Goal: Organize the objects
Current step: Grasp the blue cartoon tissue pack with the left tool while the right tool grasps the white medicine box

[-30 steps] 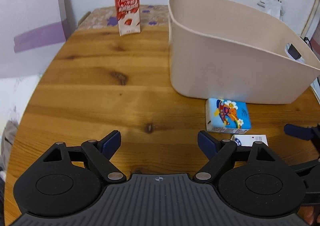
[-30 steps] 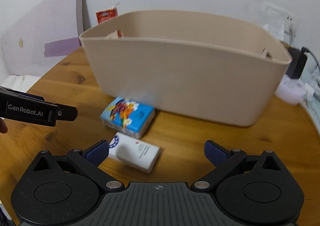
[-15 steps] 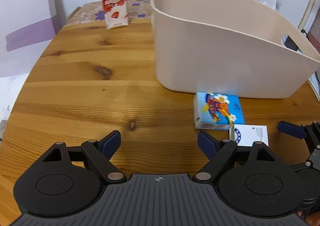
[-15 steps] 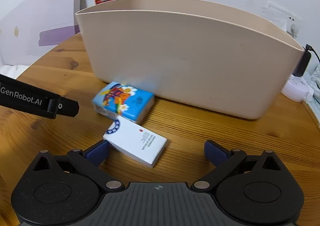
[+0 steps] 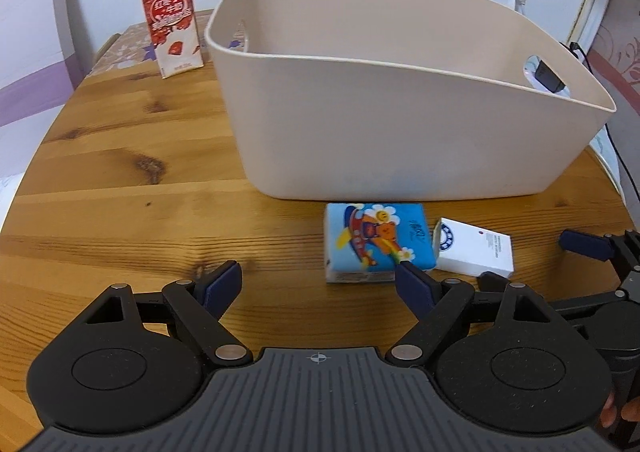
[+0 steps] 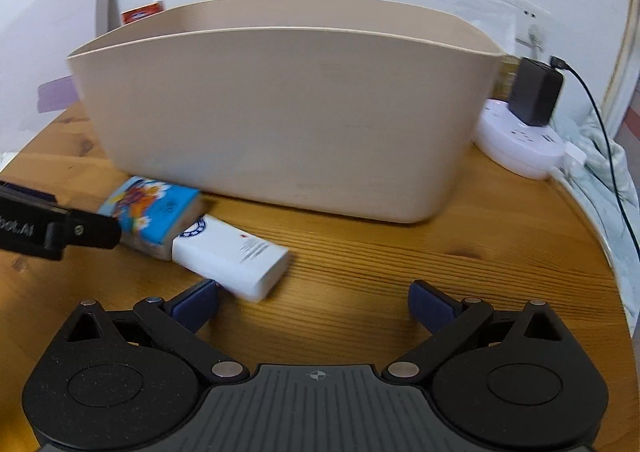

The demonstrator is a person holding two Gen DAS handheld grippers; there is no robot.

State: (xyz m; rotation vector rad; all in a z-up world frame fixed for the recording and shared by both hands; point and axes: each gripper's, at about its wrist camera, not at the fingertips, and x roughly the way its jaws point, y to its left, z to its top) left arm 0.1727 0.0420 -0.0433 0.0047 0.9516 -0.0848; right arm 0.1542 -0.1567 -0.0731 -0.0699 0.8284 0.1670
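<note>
A beige plastic basket (image 5: 400, 124) stands on the wooden table (image 5: 120, 188); it also fills the right wrist view (image 6: 280, 112). In front of it lie a blue cartoon tissue pack (image 5: 376, 240) (image 6: 152, 212) and a white box (image 5: 476, 246) (image 6: 232, 256), touching each other. My left gripper (image 5: 318, 282) is open and empty, its right fingertip just before the tissue pack. My right gripper (image 6: 314, 302) is open and empty, its left fingertip beside the white box. A red milk carton (image 5: 172, 20) stands upright at the far left.
A white power strip (image 6: 520, 140) with a black adapter (image 6: 536, 90) and cable sits right of the basket near the table edge. The left gripper's body (image 6: 48, 228) shows at the left of the right wrist view. A wall lies behind the table.
Both grippers have moved forward and closer to the tissue pack and white box. The left gripper has shifted right toward the tissue pack. Both stay open.
</note>
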